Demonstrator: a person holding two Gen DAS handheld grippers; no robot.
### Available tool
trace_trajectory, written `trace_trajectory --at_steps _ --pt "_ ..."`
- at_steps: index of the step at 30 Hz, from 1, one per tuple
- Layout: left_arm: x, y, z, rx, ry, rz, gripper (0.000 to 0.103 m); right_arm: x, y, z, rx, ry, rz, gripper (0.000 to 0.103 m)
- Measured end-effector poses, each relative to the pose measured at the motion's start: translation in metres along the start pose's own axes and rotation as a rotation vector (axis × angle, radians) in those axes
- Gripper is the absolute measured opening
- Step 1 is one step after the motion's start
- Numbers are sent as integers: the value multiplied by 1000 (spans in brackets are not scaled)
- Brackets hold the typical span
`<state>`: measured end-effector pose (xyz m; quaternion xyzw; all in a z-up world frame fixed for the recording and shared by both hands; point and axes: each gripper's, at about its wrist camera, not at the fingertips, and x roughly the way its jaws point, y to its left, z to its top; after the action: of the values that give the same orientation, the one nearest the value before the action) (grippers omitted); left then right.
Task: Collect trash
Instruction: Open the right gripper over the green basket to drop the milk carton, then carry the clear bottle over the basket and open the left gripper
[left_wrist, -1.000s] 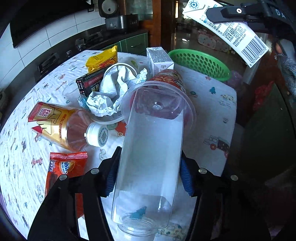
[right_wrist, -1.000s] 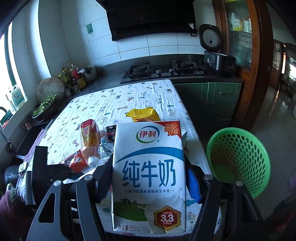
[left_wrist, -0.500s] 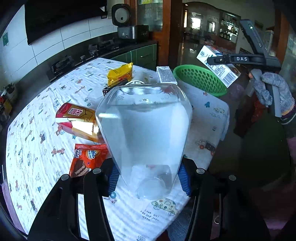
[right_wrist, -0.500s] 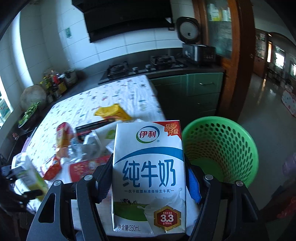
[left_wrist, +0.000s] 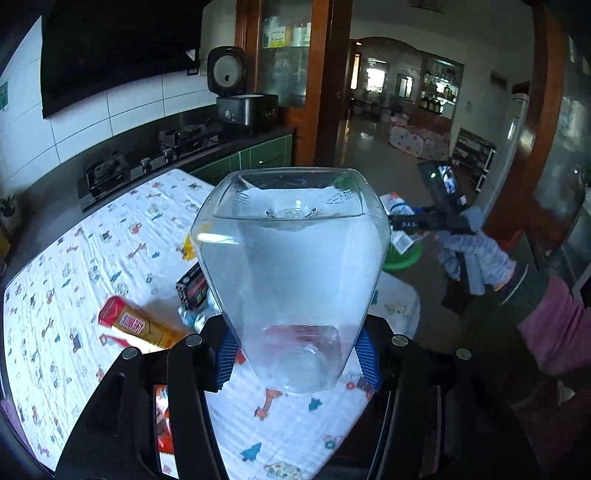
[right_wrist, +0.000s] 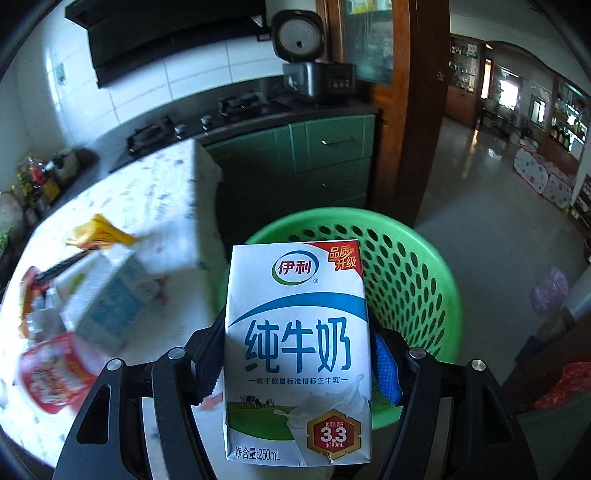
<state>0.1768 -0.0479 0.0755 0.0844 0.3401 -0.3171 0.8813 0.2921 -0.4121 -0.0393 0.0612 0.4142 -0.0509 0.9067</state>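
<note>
- Left gripper (left_wrist: 297, 352) is clamped on a clear plastic bottle (left_wrist: 291, 280), blue pads against its lower walls near the neck, base pointing away; the bottle looks empty and is held up above the table (left_wrist: 74, 258).
- On the table to the left of the green basket (right_wrist: 413, 280) lie the other scraps: a red and gold bottle (left_wrist: 136, 325) on its side, a black packet (left_wrist: 192, 286), a yellow wrapper (right_wrist: 99, 230), a small blue and white box (right_wrist: 107, 295), and a red-labelled cup (right_wrist: 51, 369), blurred.
- Right gripper (right_wrist: 299, 363) grips a blue and white milk carton (right_wrist: 297, 347) by its two sides, upright, printed front toward the camera.
- That carton is held over the near rim of the basket, which stands on the floor just beside the table's end.
- Inside the basket only its holed wall and part of its bottom show, with nothing visible lying in it; the carton hides the near portion.
</note>
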Motion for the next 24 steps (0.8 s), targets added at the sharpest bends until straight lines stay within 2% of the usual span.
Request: trace_trajectory --at_steps 9,15,19,24 --pt "66 -45 71 23 -19 -84 53 70 -31 3 12 68 -10 65" --pt "117 -68 103 8 11 -123 53 106 -40 1 6 131 -9 67" --pt "147 -77 116 -2 36 -136 53 109 -47 -2 20 126 2 68" --pt "186 -92 129 -23 76 -144 53 83 -59 -8 43 81 24 70"
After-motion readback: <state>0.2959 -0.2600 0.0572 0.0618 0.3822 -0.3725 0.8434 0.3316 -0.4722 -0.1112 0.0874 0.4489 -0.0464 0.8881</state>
